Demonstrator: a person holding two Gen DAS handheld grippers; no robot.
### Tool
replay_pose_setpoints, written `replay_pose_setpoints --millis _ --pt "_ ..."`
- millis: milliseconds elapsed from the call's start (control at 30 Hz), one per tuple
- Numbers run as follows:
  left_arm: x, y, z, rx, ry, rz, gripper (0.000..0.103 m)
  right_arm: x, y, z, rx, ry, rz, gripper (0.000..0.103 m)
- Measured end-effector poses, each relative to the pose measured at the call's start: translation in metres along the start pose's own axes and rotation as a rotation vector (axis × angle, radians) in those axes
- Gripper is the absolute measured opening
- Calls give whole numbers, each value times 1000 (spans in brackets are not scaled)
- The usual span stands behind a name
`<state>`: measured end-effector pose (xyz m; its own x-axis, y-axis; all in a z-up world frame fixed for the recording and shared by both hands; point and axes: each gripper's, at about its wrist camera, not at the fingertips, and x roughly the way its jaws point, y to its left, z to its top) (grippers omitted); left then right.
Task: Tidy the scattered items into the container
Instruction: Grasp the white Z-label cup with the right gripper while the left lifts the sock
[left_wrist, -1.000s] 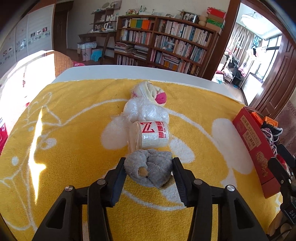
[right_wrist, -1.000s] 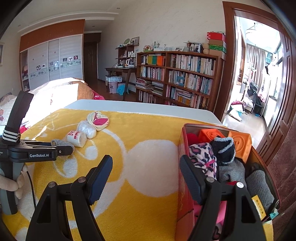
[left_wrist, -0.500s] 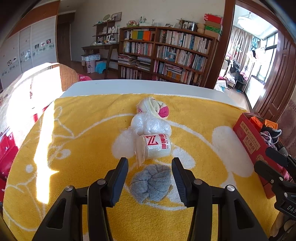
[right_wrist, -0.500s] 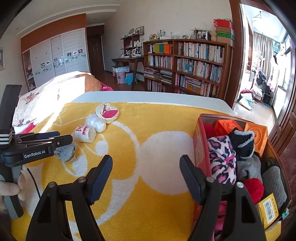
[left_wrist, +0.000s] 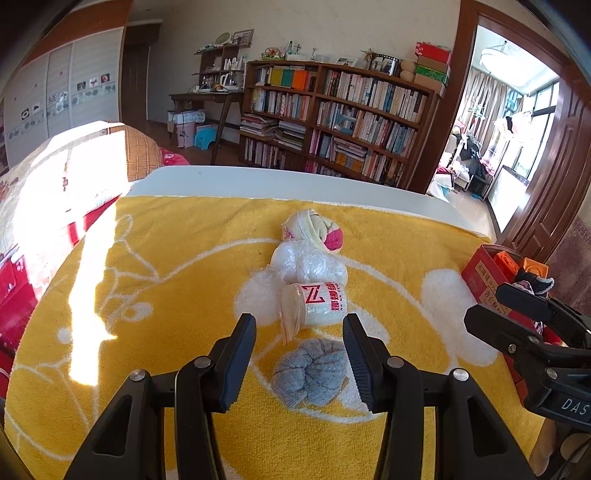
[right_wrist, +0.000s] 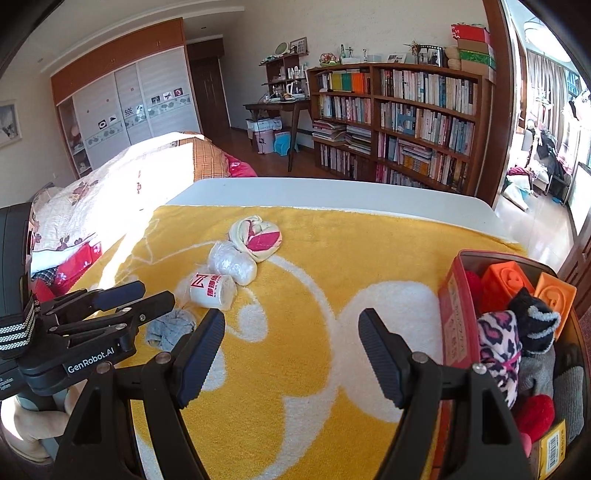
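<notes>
- Here the left hand-held gripper (left_wrist: 299, 363) tilts down over the yellow-towelled worktop (left_wrist: 147, 280), jaws spread, pinching nothing; the grey sock roll (left_wrist: 310, 373) lies loose between them.
- The right hand-held gripper (right_wrist: 291, 354) hangs spread and empty, with the red container (right_wrist: 456, 314) at its 3 o'clock.
- At 12 o'clock of the sock lies a white roll (left_wrist: 319, 304) marked with a red "Z".
- The left tool's body reads "GenRobot.AI".

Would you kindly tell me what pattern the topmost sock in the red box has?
Pink-and-black leopard print on the sock, clearest in the right wrist view.
</notes>
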<state>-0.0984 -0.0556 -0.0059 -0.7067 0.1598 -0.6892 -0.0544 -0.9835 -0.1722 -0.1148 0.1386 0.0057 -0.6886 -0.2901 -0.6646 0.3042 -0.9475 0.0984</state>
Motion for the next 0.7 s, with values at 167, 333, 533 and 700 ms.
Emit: replay_pose_setpoints --millis 167,333,533,700 --pt "-6 11 4 -33 -15 -5 51 10 3 5 20 15 15 78" --pt "-16 43 13 -133 -52 8 51 22 2 7 74 44 55 78" --pt "-15 67 13 -206 -54 33 51 42 24 12 73 88 119 78" --pt "-16 65 11 -198 -55 28 51 65 44 15 69 131 155 79"
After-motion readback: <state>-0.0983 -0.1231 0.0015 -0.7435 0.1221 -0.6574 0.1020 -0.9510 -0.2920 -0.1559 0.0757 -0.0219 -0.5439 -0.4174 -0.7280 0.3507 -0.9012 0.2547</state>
